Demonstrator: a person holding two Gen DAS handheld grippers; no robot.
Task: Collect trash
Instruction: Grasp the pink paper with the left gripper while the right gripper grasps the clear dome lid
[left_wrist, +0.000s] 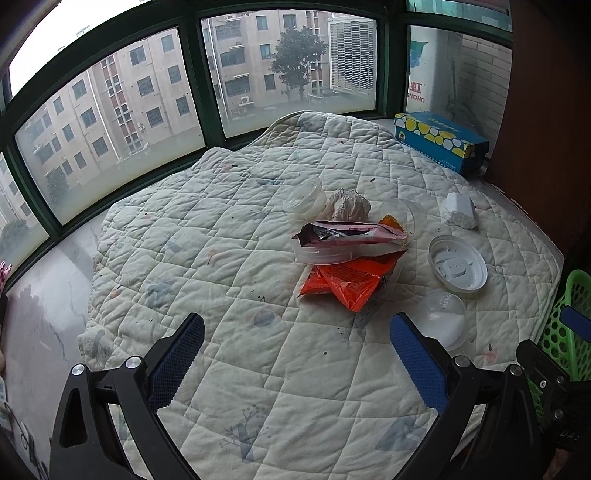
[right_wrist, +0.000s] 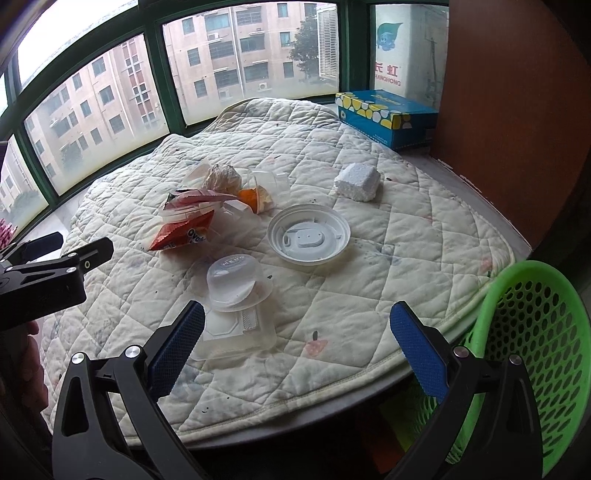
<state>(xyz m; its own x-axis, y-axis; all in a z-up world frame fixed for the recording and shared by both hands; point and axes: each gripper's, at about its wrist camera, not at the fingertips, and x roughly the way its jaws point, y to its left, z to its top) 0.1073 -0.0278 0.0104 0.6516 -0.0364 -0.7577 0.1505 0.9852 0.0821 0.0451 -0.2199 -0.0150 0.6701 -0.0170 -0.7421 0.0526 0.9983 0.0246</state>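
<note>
Left gripper (left_wrist: 297, 356) fingers spread over quilt (left_wrist: 221, 229); orange wrapper (left_wrist: 347, 280) ahead, possibly under clear lid.

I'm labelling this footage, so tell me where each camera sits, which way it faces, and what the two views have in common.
Left wrist: on the left gripper, looking across the quilt toward the windows; its open fingers frame the orange wrapper.
Right wrist: on the right gripper, facing likewise, nearer the green basket; the left gripper shows at its left edge.
Shared: white lid, foam block, tissue box.
</note>
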